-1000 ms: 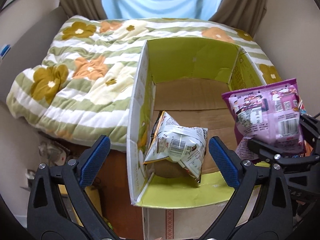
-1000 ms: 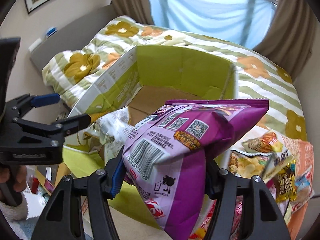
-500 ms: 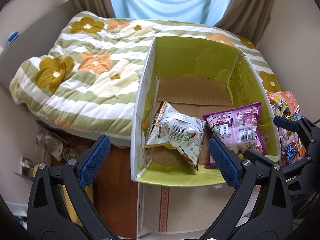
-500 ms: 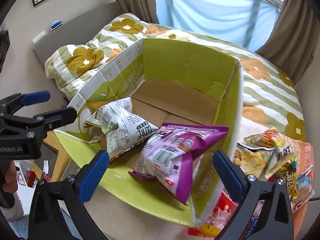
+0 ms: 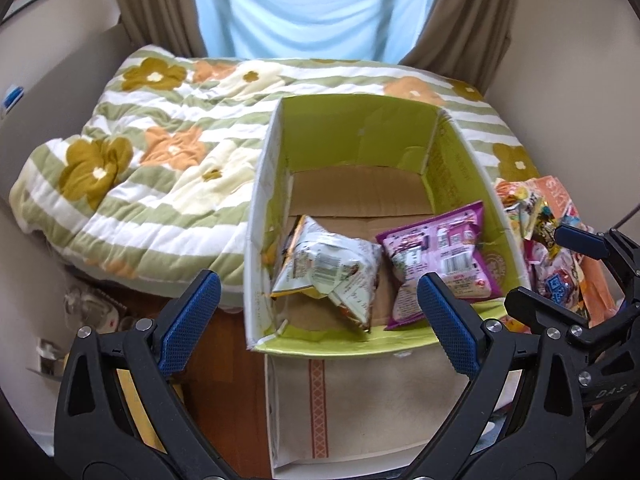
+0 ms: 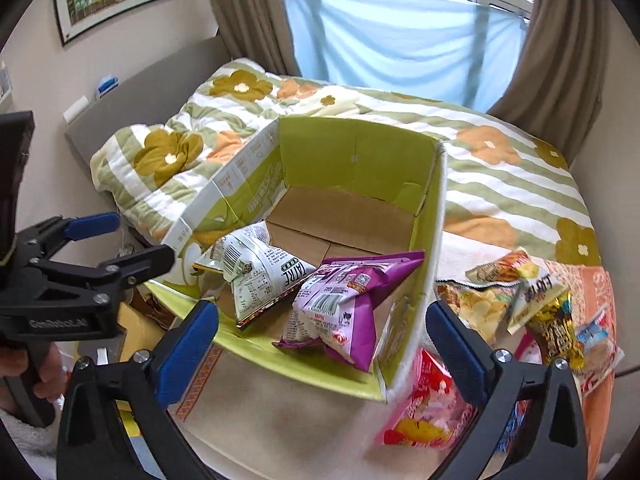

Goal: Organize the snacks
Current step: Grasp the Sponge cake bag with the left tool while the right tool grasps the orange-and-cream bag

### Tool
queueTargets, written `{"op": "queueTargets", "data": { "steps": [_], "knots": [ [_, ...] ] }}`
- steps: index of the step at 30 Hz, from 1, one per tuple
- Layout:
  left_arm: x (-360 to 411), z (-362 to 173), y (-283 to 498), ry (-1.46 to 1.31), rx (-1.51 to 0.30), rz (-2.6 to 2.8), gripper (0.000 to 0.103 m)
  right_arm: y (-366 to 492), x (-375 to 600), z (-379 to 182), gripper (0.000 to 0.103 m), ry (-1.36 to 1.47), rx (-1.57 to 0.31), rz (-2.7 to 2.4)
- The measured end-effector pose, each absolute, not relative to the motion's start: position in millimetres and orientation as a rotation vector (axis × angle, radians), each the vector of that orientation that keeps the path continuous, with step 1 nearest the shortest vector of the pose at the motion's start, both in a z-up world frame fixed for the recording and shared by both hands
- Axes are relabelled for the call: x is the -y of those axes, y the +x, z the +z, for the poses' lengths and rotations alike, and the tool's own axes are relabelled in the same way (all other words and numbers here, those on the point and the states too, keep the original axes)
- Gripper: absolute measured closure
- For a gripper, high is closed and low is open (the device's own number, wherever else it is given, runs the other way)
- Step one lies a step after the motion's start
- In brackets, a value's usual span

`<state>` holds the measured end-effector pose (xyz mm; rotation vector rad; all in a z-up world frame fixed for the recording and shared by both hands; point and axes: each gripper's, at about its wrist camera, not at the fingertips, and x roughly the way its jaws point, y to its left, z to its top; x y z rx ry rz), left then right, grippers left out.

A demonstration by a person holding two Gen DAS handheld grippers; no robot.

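Observation:
An open cardboard box [image 5: 360, 132] [image 6: 356, 152] with green inner walls stands on the bed. Inside lie a white snack bag [image 5: 326, 270] [image 6: 264, 270] on the left and a purple snack bag [image 5: 440, 256] [image 6: 344, 300] on the right. My left gripper [image 5: 316, 316] hangs open above the box's near edge, nothing between its blue pads. My right gripper [image 6: 320, 340] is open too, above the near right corner, with the purple bag lying free below it. A pile of loose snacks [image 6: 520, 304] [image 5: 548, 240] sits right of the box.
The box rests on a flowered green-striped quilt [image 5: 160, 152] [image 6: 500, 168]. An orange cloth [image 6: 592, 288] lies under the snack pile. A red and pink bag [image 6: 428, 404] lies by the box's near right corner. Curtains [image 5: 312, 4] hang behind the bed; wooden floor [image 5: 224, 360] shows at lower left.
My right gripper opened and dropped the purple bag into the box beside the white bag. Both grippers drew back and upward, so the box looks smaller.

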<state>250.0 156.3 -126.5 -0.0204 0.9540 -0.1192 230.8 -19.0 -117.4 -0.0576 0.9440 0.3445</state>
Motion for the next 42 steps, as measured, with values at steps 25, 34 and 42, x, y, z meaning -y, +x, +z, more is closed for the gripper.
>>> {"op": "queueTargets", "data": {
  "steps": [25, 34, 42],
  "knots": [
    [80, -110, 228, 0.172, -0.877, -0.506, 0.005, 160, 241, -81, 0.000, 0.044, -0.904, 0.061],
    [170, -151, 220, 0.369, -0.942, -0.568, 0.005, 172, 330, -118, 0.000, 0.057, -1.015, 0.085],
    [213, -194, 221, 0.630, -0.997, -0.632, 0.005, 192, 359, -169, 0.000, 0.089, -1.125, 0.176]
  ]
}}
